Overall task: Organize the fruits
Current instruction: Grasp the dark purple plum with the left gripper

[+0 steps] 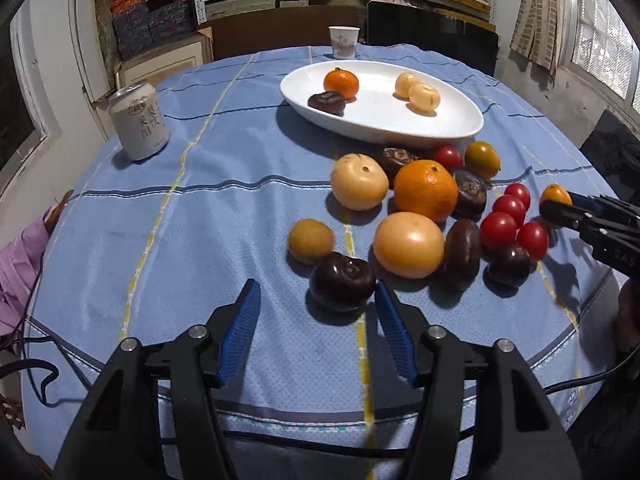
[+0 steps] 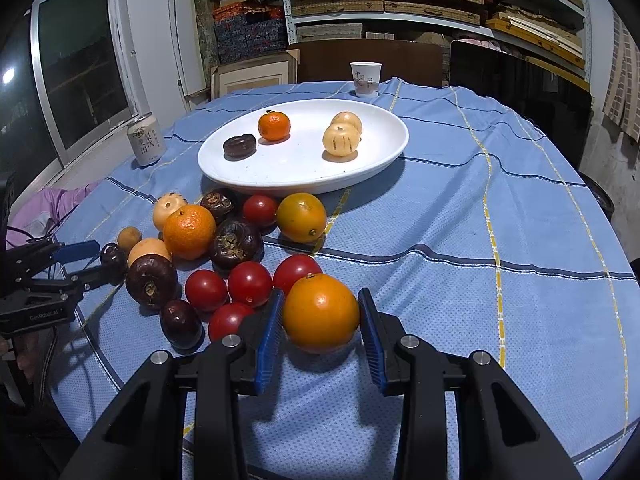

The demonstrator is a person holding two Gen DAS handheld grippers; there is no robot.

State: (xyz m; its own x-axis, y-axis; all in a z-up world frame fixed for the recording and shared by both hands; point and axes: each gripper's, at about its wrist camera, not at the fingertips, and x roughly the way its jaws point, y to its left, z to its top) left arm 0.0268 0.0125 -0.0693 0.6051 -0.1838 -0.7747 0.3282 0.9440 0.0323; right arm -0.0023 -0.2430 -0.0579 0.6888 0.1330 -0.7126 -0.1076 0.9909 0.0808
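Observation:
A white oval plate holds a small mandarin, a dark fruit and two pale yellow fruits. A heap of loose fruit lies on the blue cloth in front of it: a big orange, pale fruits, dark fruits and red tomatoes. My left gripper is open, its fingers on either side of a dark fruit, just short of it. My right gripper is open around an orange-yellow fruit that rests on the cloth; whether the pads touch it I cannot tell.
A white drink can stands at the left of the table. A paper cup stands behind the plate. A pink cloth hangs off the table's left edge. Chairs and shelves of boxes stand beyond the table.

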